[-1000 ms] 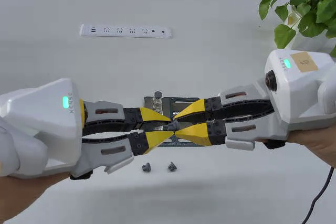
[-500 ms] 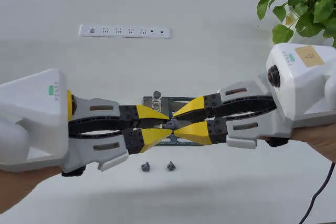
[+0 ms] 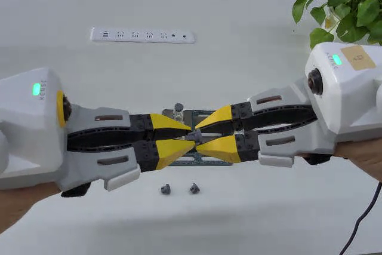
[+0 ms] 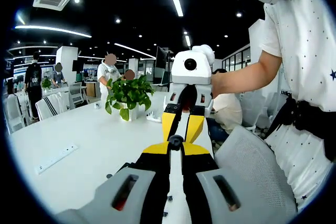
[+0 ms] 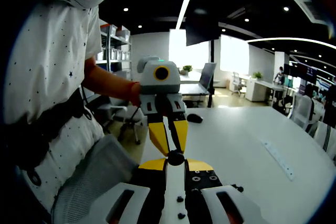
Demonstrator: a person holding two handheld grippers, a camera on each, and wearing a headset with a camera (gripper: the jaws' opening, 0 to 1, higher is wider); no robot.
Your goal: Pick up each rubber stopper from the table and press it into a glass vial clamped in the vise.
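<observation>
Holds both pairs of jaws pinched on one rubber stopper in the head view, left gripper reaching in from the left, right gripper from the right, yellow tips meeting nose to nose. Carries the piece in the air above the vise, clear of the table; reads as a hand-over or a re-grip, to square it up for pressing. Leaves two more stoppers lying on the table just in front of the vise. Shows a glass vial upright at the vise's left end, seemingly capped already.

Looks, in the left gripper view, along nearly closed jaws to the stopper at their tips, with the right gripper coming head-on. Presents a round face there, so probably lies with its long axis along the line of the two grippers, level rather than upright.

Gives the same in the right gripper view: stopper round-on at the tips, left gripper opposite. Cannot tell which end is the narrow one.
</observation>
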